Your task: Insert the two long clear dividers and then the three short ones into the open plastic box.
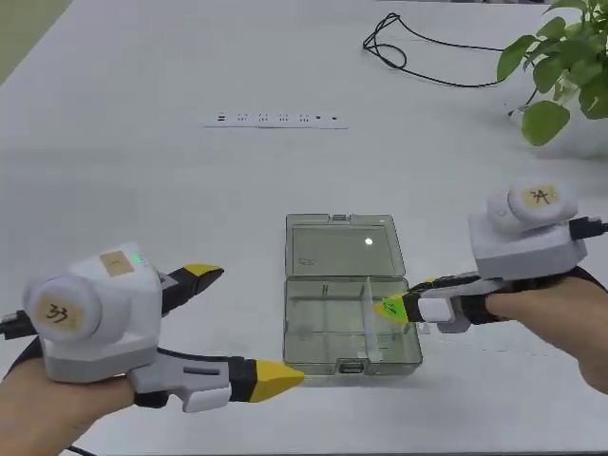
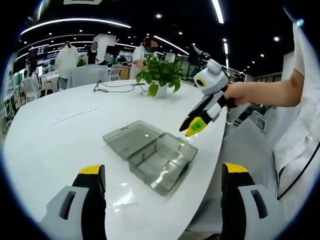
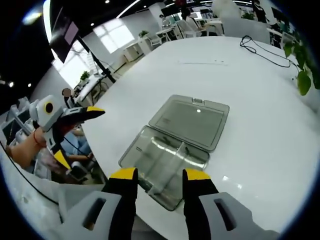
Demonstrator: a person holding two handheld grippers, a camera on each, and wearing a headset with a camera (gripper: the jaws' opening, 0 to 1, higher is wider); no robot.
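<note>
The open clear plastic box [image 1: 313, 323] lies at the table's middle, its lid [image 1: 342, 245] flat behind the tray. One long clear divider [image 1: 370, 318] stands upright in the tray, running front to back. My right gripper [image 1: 391, 310] hovers over the tray's right part, beside that divider, jaws apart with nothing visible between them [image 3: 161, 176]. My left gripper [image 1: 245, 325] sits left of the box, jaws spread wide and empty. In the left gripper view a faint clear flat piece [image 2: 120, 194] lies on the table near the left jaw, in front of the box [image 2: 150, 172].
A white power strip [image 1: 275, 119] lies further back on the table. A black cable [image 1: 418, 47] and a potted plant [image 1: 560, 66] occupy the far right corner. The table's near edge runs just below the box. People stand in the background.
</note>
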